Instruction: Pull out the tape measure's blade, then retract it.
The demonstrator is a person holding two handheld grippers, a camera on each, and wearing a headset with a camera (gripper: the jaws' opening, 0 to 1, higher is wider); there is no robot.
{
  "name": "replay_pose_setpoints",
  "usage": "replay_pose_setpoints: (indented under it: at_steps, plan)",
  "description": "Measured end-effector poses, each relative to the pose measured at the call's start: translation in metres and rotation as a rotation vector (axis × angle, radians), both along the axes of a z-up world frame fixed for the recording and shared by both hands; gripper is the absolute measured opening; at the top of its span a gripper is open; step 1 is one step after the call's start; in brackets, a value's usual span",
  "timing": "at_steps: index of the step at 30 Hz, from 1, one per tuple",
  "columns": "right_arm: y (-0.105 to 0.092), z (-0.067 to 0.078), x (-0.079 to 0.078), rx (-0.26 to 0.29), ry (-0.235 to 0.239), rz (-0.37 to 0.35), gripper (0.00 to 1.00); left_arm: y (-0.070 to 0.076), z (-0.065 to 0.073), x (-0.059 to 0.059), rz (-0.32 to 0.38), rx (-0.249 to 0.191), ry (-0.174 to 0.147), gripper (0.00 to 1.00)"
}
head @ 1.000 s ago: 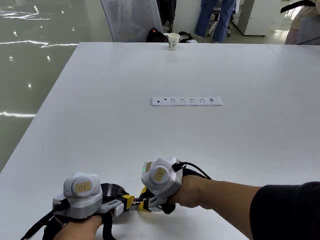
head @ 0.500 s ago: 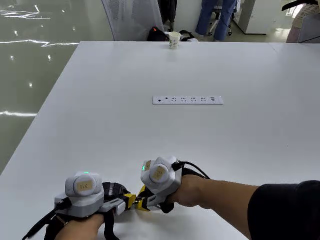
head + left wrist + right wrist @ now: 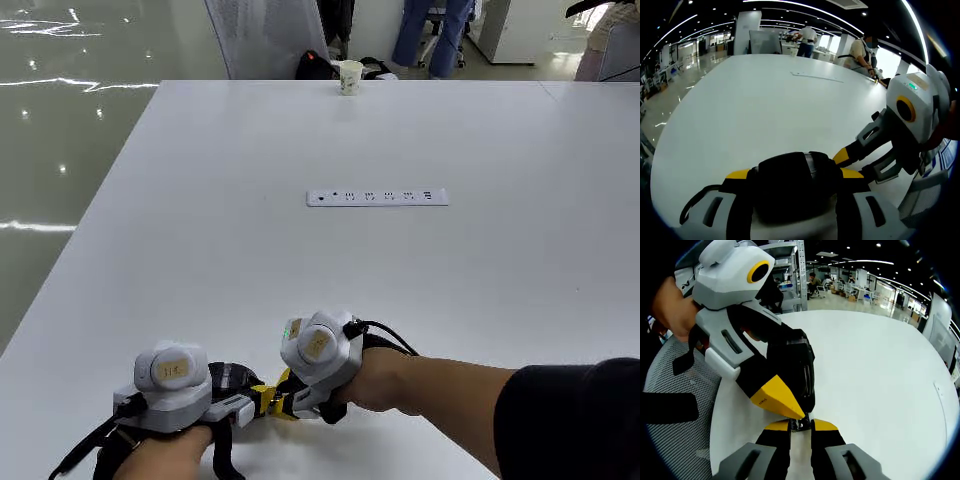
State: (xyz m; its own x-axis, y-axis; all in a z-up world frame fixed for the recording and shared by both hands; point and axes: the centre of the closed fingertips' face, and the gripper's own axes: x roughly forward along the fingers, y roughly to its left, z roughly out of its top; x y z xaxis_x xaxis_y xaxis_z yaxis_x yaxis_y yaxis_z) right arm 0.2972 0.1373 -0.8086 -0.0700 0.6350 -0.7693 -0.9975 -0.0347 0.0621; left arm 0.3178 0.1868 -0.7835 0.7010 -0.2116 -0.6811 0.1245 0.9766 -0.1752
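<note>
The left tool [image 3: 795,174] is clamped across the black case of the tape measure [image 3: 790,192], its yellow-tipped jaws pressing on opposite sides. The case sits low at the near edge of the tabletop [image 3: 300,260], close to the person. This grip looks meant to anchor the case so that it cannot follow when the blade is drawn. The case's mouth faces the other tool.

The right tool [image 3: 801,430] meets the case almost nose to nose. Its jaws are drawn nearly together on the small metal blade tip [image 3: 801,423], right at the mouth of the case. Holding that hook gives it the one part of the blade that can be pulled, and the open tabletop to the person's right leaves room for the stroke. No length of blade is visible between the two tools, so the pull seems not yet under way. In the head view the two tools are nearly touching.

Against the picture of a second ago, the tools keep the same tight arrangement and no gap has opened between them. The power strip [image 3: 377,197] and paper cup [image 3: 349,77] sit slightly higher in the head view, which is the headset moving rather than the things.
</note>
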Motion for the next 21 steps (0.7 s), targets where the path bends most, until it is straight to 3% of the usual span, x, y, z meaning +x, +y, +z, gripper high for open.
replay_pose_setpoints:
  at_steps: [17, 21]
  plan:
    - [0.0028, 0.0007, -0.0006, 0.000, -0.005, 0.001, 0.13, 0.0000, -0.0003, 0.0002, -0.002, -0.001, -0.004, 0.63]
    - [0.0033, 0.0003, -0.0024, -0.016, -0.040, 0.020, 0.13, 0.0002, 0.0006, 0.0000, -0.002, -0.002, -0.002, 0.63]
